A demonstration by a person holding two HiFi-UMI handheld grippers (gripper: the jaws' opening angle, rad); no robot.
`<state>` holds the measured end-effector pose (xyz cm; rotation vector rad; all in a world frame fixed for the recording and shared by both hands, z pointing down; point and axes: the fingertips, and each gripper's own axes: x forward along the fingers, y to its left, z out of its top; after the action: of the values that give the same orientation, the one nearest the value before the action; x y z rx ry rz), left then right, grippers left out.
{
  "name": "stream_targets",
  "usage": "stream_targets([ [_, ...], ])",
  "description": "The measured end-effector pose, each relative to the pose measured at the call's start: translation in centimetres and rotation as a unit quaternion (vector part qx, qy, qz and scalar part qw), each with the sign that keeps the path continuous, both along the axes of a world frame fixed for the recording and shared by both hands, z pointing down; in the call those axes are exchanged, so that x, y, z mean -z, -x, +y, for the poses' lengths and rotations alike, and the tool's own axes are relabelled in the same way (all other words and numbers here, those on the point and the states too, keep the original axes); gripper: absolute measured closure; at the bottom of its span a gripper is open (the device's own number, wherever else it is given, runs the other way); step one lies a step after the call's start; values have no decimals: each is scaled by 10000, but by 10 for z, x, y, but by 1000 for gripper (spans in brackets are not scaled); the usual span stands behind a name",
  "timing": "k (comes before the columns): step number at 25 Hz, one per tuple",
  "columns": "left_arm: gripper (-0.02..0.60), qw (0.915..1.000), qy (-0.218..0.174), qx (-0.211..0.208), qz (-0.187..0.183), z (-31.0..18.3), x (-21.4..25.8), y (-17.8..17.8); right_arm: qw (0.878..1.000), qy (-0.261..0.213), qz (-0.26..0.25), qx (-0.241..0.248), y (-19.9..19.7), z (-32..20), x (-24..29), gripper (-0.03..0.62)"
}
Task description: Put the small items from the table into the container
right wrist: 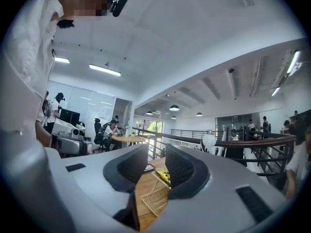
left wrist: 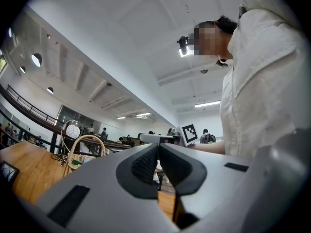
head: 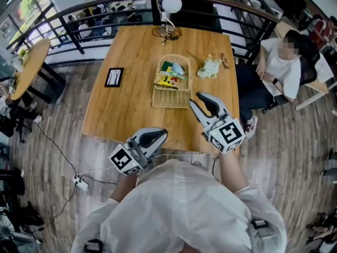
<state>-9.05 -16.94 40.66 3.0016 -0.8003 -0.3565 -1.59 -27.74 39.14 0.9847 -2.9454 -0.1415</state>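
Closest in, the person's white top (head: 179, 204) fills the bottom of the head view, and both grippers sit just beyond it by the near edge of the table (head: 131, 51). The left gripper (head: 160, 135) is at that edge with its jaws pressed together on nothing. The right gripper (head: 196, 98) reaches further out, just near of the basket (head: 171, 100), with its jaws a little apart. Its own view shows only tabletop and wicker through the gap, so it carries nothing.

That wicker basket stands mid-table with an arched handle over it. It already holds a few packets (head: 167, 80) in its far half, and the near half is bare. The handle is worth steering round on any drop.

Still out on the wood is a pale bundle (head: 209, 67), just right of the basket's far end and clear of it. It looks soft, light and easily crushed, perhaps artificial flowers or crumpled cloth, though it shows too small to be sure. I would take it across its middle with a gentle close, since a hard pinch would flatten it and a grip on a loose edge might let it slip.

Smallest is a brown bit (head: 224, 61), just right of the pale bundle and a little farther back. It seems thin and low, so it probably wants a fingertip pinch close to the tabletop.
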Motion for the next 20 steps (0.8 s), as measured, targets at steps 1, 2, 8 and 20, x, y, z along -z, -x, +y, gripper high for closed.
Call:
stream_targets([
  [1, 572, 10000, -4, -19, 0, 0, 0, -1, 10000, -33, -3, -10, -2, 6, 1, 484],
  [2, 572, 10000, -9, -38, 4, 0, 1, -2, 10000, -57, -21, -21, -4, 11, 2, 493],
  [8, 572, 9998, -18, -179, -1, -3, 2, -8, 9998, -158, -123, -58, -16, 35, 7, 540],
  [20, 572, 9989, -8, -470, -48, -1, -2, -19, 9989, 55, -393, 265, -17, 95, -8, 579],
])
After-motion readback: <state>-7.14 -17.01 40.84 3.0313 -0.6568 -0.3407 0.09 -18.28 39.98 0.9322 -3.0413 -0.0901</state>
